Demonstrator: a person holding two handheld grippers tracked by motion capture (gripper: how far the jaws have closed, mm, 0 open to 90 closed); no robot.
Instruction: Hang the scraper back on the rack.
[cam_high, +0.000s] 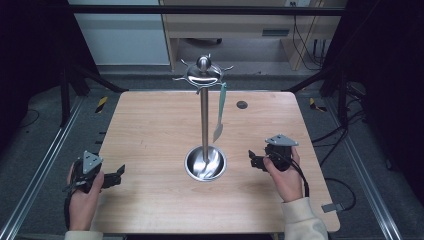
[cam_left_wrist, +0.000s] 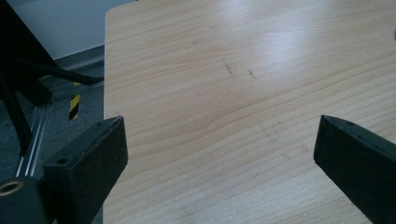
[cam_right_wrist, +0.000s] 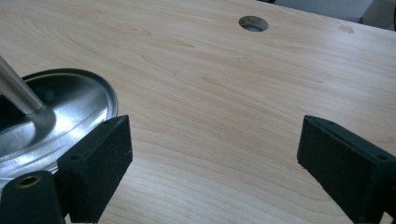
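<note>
**benchrat:** So which hand goes for it? The pale green spatula (cam_high: 220, 111) hangs from a hook on the steel stand (cam_high: 204, 117), out in the middle of the table (cam_high: 150, 130). It dangles blade down, so its long axis is pretty much vertical, just to the right of the pole.

**tinkerfox:** I'd say the right gripper (cam_high: 256, 161). It sits near the stand's round base (cam_right_wrist: 70, 112) on the same side as the spatula, which is forward, up and to the left of it. The left gripper (cam_high: 119, 175) is down at the near left corner, well apart from the stand.

**benchrat:** Jaws?

**tinkerfox:** Both pairs are spread wide with nothing between them, just bare wood under each. Judging from that, the right one needs to lift and come in sideways across that vertical handle.
</note>
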